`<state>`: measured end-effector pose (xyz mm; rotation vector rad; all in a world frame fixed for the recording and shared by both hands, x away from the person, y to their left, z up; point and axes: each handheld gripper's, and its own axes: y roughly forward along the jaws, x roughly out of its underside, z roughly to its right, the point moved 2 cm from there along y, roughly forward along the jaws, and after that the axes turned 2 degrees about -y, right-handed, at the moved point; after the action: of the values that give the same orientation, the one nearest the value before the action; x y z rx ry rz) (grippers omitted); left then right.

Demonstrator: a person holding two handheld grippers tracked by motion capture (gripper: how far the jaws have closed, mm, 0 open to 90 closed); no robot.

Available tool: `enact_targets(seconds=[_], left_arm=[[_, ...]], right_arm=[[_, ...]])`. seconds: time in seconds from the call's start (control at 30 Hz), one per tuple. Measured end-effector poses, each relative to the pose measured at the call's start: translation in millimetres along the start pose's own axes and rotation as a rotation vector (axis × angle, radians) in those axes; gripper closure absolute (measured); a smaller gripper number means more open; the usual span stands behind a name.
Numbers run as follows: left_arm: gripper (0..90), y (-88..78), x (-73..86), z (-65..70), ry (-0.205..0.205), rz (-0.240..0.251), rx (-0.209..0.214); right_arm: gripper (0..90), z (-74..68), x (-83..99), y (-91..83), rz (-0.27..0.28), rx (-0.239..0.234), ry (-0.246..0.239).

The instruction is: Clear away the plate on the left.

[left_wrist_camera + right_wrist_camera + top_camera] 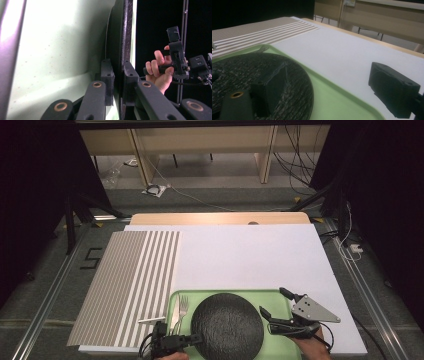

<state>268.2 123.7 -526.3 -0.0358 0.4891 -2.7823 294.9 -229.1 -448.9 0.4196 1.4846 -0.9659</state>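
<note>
A round black plate [227,325] lies on a green tray [225,291] at the table's near edge. My left gripper [192,338] is shut on the plate's left rim. In the left gripper view its jaws stand on either side of the plate's edge [126,37], with the left gripper [118,72] pressing on it and the tray's floor [50,50] behind. My right gripper [274,301] stands open just right of the plate, over the tray, with nothing between its jaws. The right gripper view shows the plate [249,72] by the right gripper [332,92].
A fork [183,306] and a knife [175,312] lie on the tray left of the plate. A striped placemat [130,285] covers the table's left side, on a white board [250,255]. A small white object [150,320] rests at the placemat's near edge.
</note>
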Motion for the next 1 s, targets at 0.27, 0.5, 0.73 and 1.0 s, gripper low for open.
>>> enact_targets(seconds=[0.27, 0.5, 0.73, 1.0], left_arm=[[80.6, 0.4, 0.8, 0.7, 0.014, -0.013, -0.017], [73.5, 2.7, 2.2, -1.7, 0.018, -0.031, -0.038], [63.5, 4.3, 2.5, -0.2, 0.026, -0.054, -0.044], [47.2, 2.6, 2.9, 9.5, 0.126, -0.077, -0.086]], right_arm=[[16.2, -0.6, -0.2, -0.5, -0.008, 0.000, -0.003], [16.2, -1.0, -0.1, 0.3, -0.007, -0.003, -0.001], [16.2, -0.7, 0.0, 0.2, -0.005, -0.005, -0.002], [16.2, -0.6, -0.2, -0.8, -0.005, 0.000, -0.001]])
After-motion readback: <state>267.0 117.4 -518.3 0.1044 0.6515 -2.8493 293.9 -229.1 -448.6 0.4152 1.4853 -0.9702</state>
